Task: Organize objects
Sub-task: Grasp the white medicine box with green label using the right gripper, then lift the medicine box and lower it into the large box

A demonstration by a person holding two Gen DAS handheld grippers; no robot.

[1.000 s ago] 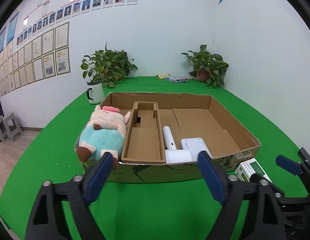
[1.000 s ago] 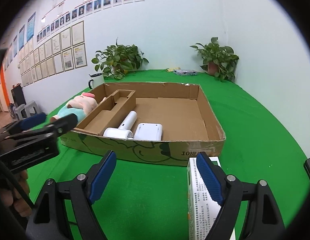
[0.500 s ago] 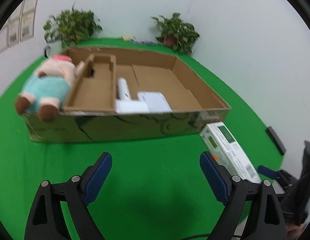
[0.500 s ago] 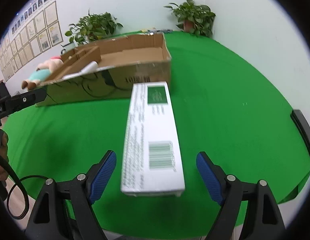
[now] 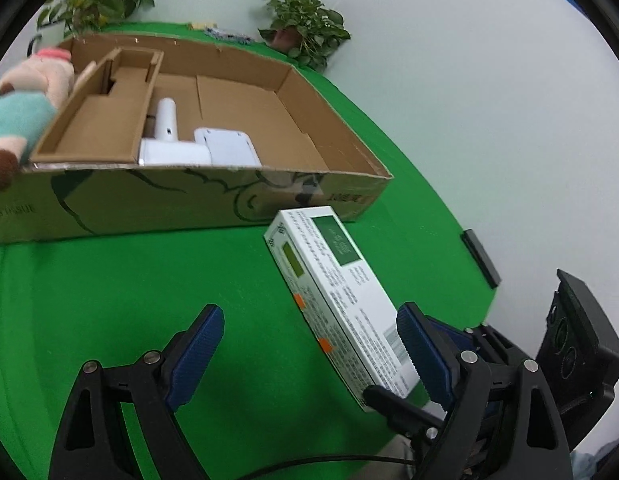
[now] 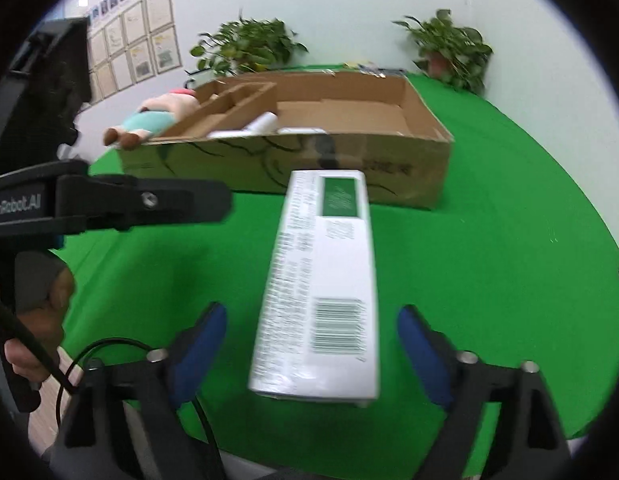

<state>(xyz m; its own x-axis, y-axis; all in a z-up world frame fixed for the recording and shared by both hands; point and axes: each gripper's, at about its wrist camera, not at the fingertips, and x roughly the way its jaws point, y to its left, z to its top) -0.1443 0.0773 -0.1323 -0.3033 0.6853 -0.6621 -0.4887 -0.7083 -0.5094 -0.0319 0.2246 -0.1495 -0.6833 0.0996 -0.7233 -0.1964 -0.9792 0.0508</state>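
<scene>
A long white box with a green label [image 5: 341, 296] lies flat on the green table in front of the cardboard tray [image 5: 189, 196]. In the right wrist view the box [image 6: 325, 280] runs lengthwise between my right gripper's [image 6: 313, 344] open blue pads, which stand apart from its sides near its barcode end. My left gripper [image 5: 309, 344] is open and empty, just left of the box. The tray holds white devices [image 5: 197, 148] and a cardboard insert [image 5: 105, 116]. A plush pig [image 5: 25, 108] lies on the tray's left edge.
Two potted plants [image 5: 305, 24] and a mug stand at the table's far edge by the white wall. A black flat object [image 5: 480, 258] lies at the table's right edge. The left gripper's body [image 6: 105, 200] crosses the right wrist view's left side.
Both grippers have swung down and right from facing the tray. The right gripper has drawn close so the white box's near end now lies between its open pads. The left has moved beside the box.
</scene>
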